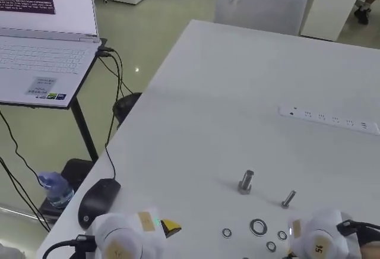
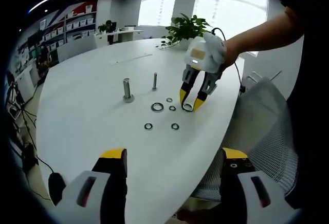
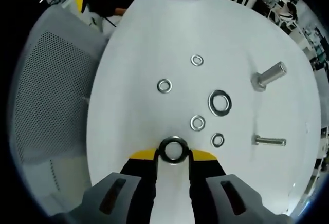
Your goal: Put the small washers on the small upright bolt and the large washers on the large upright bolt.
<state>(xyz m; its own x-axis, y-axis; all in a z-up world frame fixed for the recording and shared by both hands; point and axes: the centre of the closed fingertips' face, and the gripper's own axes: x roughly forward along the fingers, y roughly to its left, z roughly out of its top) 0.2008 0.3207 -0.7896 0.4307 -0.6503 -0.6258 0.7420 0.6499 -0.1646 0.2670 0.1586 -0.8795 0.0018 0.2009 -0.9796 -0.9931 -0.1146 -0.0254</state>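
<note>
In the head view the large bolt (image 1: pixel 246 182) and small bolt (image 1: pixel 288 198) stand close together just beyond the loose washers (image 1: pixel 258 227), so I could drop a ring on the wrong one. The left gripper view adds my left gripper (image 2: pixel 174 154), jaws spread, holding nothing. The right gripper view makes plain the right gripper (image 3: pixel 174 157) pinching a washer (image 3: pixel 174 141), large I think, by its rim, a grip that might slip.

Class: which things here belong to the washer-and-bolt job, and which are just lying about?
Job: large bolt, small bolt, large washer, small washers, held washer in the right gripper.
Lying about: mouse, power strip, laptop, water bottle, chair.
</note>
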